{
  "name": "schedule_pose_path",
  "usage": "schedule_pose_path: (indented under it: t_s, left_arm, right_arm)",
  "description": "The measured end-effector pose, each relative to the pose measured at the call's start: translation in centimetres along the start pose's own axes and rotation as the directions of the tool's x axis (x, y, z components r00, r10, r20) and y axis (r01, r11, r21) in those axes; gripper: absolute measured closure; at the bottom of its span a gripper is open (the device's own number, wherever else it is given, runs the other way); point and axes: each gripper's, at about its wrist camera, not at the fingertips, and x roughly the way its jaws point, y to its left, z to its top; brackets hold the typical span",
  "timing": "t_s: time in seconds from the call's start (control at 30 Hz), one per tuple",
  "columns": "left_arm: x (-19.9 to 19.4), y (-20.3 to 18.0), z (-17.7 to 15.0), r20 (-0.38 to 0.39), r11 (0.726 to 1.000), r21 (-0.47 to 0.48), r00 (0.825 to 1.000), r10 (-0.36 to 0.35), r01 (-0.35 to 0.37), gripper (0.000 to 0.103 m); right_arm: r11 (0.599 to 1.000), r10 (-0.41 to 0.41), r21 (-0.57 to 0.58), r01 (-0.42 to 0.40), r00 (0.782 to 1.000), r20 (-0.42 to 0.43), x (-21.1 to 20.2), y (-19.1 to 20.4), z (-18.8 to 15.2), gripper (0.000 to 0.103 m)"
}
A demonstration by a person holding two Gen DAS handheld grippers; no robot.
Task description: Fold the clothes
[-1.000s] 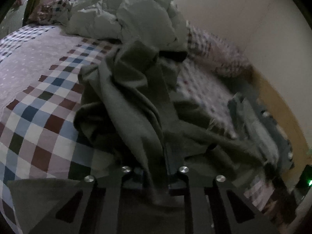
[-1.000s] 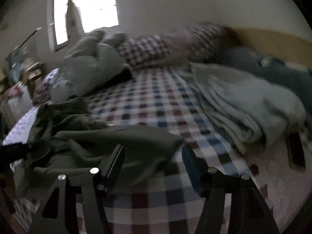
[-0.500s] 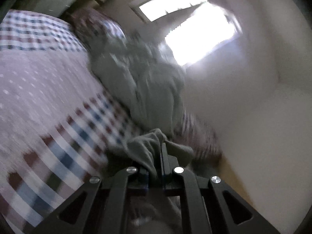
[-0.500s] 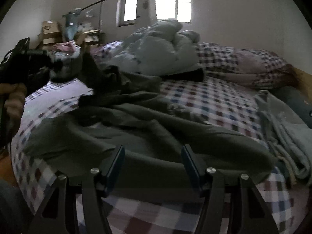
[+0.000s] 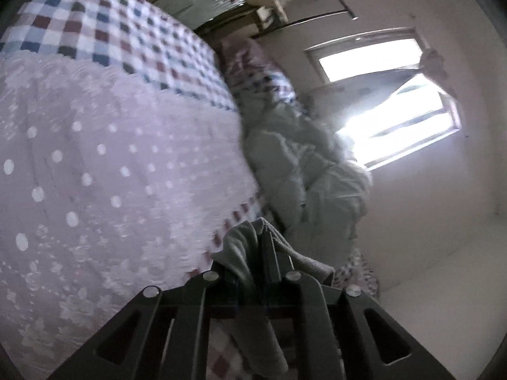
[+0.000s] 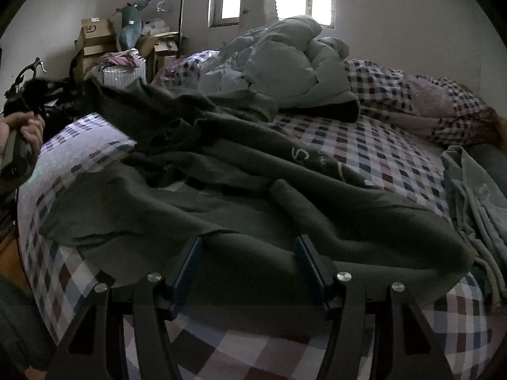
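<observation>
A dark green garment (image 6: pixel 240 183) with pale lettering lies spread and rumpled across the checked bed (image 6: pixel 389 161). My left gripper (image 5: pixel 264 237) is shut on a bunched edge of this garment (image 5: pixel 240 250), which hangs down between its fingers. It also shows in the right wrist view (image 6: pixel 28 95) at the far left, holding the cloth lifted off the bed. My right gripper (image 6: pixel 250 247) is open, its blue-padded fingers low over the garment's near edge, not holding it.
A pale grey-green duvet (image 6: pixel 285 60) is heaped at the head of the bed, with checked pillows (image 6: pixel 443 107) beside it. Folded pale clothes (image 6: pixel 475 196) lie at the right edge. Boxes and clutter (image 6: pixel 104 41) stand by the far wall under the window.
My left gripper has lifted and swung left with the garment edge, so its view now faces the window. My right gripper has turned left over the green garment, which is stretched wider.
</observation>
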Motion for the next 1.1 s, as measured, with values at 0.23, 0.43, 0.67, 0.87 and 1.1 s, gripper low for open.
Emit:
schedule_pose_path:
  t_s: [0.23, 0.43, 0.67, 0.87, 1.1]
  left_arm:
    - [2.3, 1.0, -0.7, -0.11, 0.999, -0.029, 0.994, 0.026, -0.03, 0.02]
    - [4.1, -1.4, -2.1, -0.161, 0.968, 0.191, 0.968, 0.195, -0.163, 0.018]
    - [3.9, -3.1, -2.3, -0.1, 0.926, 0.295, 0.956, 0.274, -0.235, 0.018]
    - [2.2, -7.1, -4.0, 0.104, 0.788, 0.526, 0.944, 0.314, -0.32, 0.018]
    - [3.2, -9.0, -7.0, 0.257, 0.519, 0.727, 0.88, 0.4, -0.449, 0.018]
  right_arm:
    - [0.999, -0.014, 0.048, 0.012, 0.999, 0.046, -0.3, -1.0, 0.9, 0.039]
    - [0.993, -0.107, 0.062, 0.103, 0.993, 0.055, 0.0, -2.6, 1.6, 0.039]
    - [0.988, -0.107, 0.112, 0.107, 0.994, -0.011, 1.5, -4.2, 1.6, 0.039]
    - [0.99, -0.1, 0.09, 0.105, 0.994, -0.054, 2.5, -3.9, 1.2, 0.039]
    - [0.991, -0.096, 0.082, 0.102, 0.992, -0.079, 3.1, -3.7, 0.9, 0.039]
